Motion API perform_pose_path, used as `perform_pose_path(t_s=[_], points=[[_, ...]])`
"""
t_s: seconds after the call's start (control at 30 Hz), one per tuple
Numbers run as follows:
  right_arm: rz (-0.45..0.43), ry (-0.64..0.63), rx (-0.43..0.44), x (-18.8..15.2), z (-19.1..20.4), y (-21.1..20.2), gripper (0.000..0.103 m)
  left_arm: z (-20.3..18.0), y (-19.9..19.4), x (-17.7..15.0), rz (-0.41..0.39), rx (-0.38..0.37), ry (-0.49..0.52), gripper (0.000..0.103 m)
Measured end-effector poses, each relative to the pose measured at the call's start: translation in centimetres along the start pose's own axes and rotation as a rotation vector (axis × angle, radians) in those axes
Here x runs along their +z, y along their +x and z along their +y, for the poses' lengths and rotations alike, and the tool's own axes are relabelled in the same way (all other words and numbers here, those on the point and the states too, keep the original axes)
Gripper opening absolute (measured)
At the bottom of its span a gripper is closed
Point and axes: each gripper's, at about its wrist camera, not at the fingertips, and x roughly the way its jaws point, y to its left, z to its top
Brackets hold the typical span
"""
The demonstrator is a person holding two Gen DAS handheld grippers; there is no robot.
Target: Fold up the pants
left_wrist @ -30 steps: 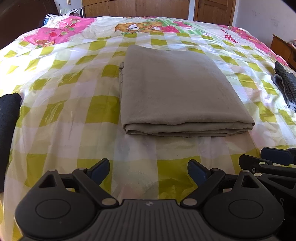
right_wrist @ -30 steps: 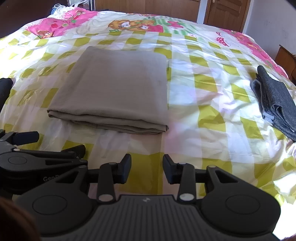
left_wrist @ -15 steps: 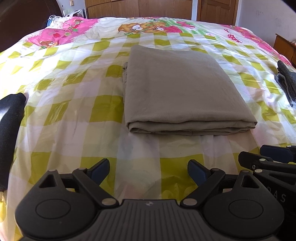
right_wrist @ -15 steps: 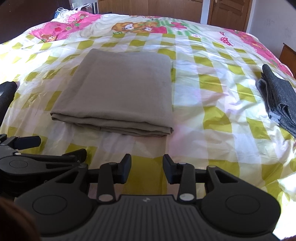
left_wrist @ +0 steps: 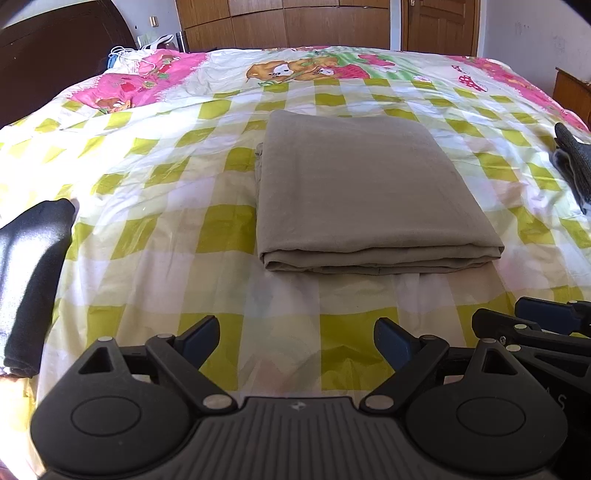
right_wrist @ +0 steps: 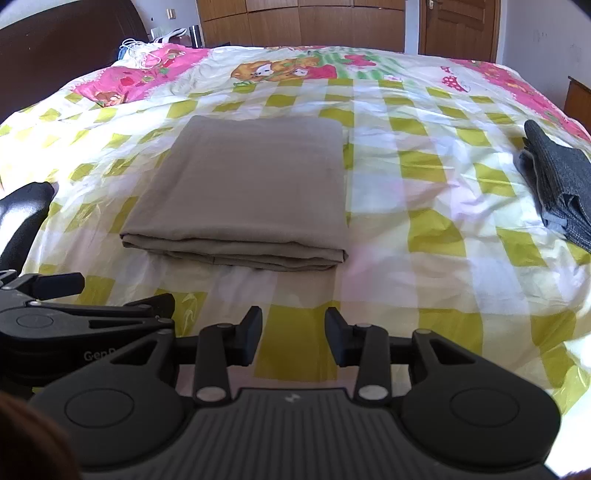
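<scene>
The taupe pants (left_wrist: pixel 365 192) are lying folded into a neat, flat rectangle in the middle of the bed, stacked layers showing along the near edge, and nothing is touching them. In the right wrist view the same pants (right_wrist: pixel 243 192) are sitting left of centre. Under them the checked bedspread (left_wrist: pixel 155 236) is spreading out in yellow-green and white squares, with a pink cartoon border running along the far side.

The left gripper (left_wrist: pixel 296 341) is hovering over the bedspread just short of the pants' near edge, its blue-padded fingers (left_wrist: pixel 199 338) standing wide apart and holding nothing. The right gripper (right_wrist: pixel 293 334) is hanging beside it, also short of the fabric, its fingers parted by a narrower gap and gripping nothing.

Off to the right, well apart from the pants, a folded pair of dark jeans (right_wrist: pixel 557 188) is resting near the bed's edge. On the left a black garment (left_wrist: pixel 31 273) is draping over the side of the bed. Behind the bed wooden wardrobe doors (left_wrist: pixel 288 22) are filling the far wall.
</scene>
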Motion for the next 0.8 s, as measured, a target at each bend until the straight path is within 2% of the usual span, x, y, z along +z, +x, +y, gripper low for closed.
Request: perform_pose_path(t_s=[0.8], points=[[-0.041,0.024,0.043,-0.6,-0.6,-1.3,0.037,-1.2,-1.8,0.0,-0.033,0.051,0.032,0.095]])
